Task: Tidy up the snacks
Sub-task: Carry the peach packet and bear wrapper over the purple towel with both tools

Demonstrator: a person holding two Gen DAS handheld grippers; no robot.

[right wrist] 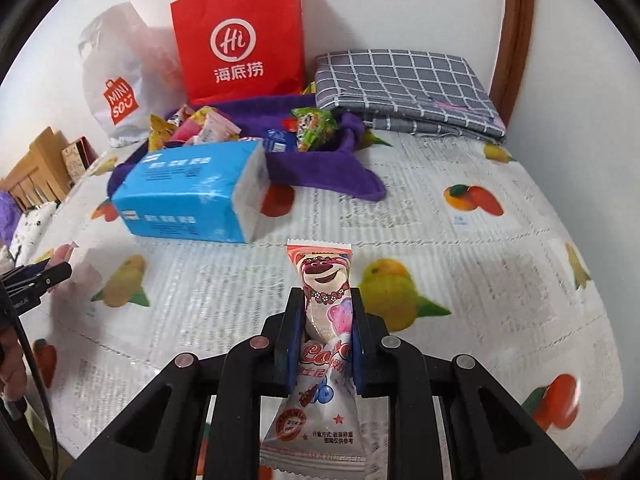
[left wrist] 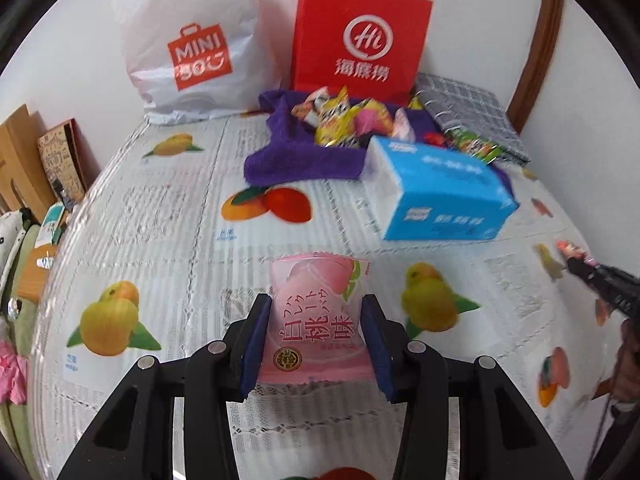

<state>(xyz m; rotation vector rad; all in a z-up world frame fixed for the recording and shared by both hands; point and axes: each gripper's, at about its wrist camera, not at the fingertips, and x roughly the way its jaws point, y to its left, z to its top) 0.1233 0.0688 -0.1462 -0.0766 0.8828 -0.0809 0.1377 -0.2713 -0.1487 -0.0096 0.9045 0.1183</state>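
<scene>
The right gripper [right wrist: 326,320] squeezes a bear candy packet [right wrist: 322,280]; a blue tissue pack [right wrist: 192,196] lies at ten o'clock

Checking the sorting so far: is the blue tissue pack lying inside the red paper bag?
No, the blue tissue pack lies on the fruit-print tablecloth, in front of the upright red paper bag.

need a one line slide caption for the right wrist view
Right gripper shut on a pink bear-print candy packet above the fruit-print tablecloth, blue tissue pack beyond.
</scene>
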